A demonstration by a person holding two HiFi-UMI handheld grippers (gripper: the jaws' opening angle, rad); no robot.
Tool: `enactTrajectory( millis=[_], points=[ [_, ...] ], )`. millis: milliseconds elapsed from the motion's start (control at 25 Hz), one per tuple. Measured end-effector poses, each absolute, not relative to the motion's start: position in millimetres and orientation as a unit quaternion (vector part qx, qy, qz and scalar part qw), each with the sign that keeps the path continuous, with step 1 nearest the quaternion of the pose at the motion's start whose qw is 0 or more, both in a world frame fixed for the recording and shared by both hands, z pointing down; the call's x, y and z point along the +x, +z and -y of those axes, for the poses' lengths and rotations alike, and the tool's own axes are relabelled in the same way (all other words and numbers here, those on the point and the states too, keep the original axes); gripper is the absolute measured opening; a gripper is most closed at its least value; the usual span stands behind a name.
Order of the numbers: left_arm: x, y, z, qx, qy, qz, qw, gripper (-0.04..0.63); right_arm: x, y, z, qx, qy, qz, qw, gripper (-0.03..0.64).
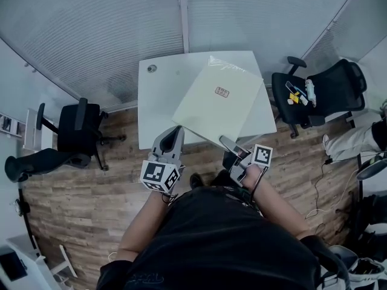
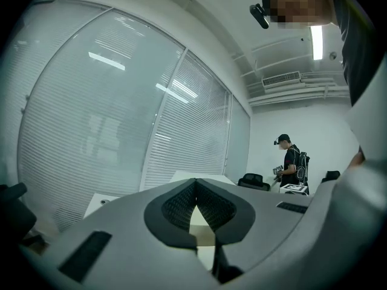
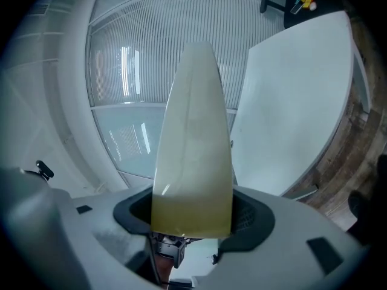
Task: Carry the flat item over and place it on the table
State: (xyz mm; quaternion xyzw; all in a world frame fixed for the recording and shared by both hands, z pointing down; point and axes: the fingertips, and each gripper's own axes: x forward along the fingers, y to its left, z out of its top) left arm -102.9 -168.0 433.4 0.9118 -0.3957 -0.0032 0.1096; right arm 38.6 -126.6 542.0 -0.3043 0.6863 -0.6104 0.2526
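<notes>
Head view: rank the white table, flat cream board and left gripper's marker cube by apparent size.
1. white table
2. flat cream board, though held nearer the camera
3. marker cube on left gripper

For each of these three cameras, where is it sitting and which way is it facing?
Head view: on the person's head, facing steeply down at the flat cream panel and white table; shows torso, forearms, left gripper, right gripper.
Left gripper view: on that gripper, looking along jaws shut on the panel, toward blinds; person's torso upper right.
Right gripper view: on that gripper, looking along jaws shut on the panel's edge, table beside; no body shown.
Shared: all show the panel.
</notes>
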Motion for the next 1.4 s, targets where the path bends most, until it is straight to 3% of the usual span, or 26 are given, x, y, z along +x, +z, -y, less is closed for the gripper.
enactTrajectory(
  millis=[400, 1400],
  points=[
    [-125.6, 439.1, 191.7, 0.904, -0.007, 0.411, 0.119, 0.012, 25.9, 559.5, 152.5, -0.309, -0.626, -0.674, 0.242, 0.296],
    [-87.4, 483.6, 310.3, 0.876, 0.026, 0.455, 0.156, 0.012, 64.1, 604.9, 261.4, -0.295, -0.670, -0.660, 0.169, 0.296]
  ],
)
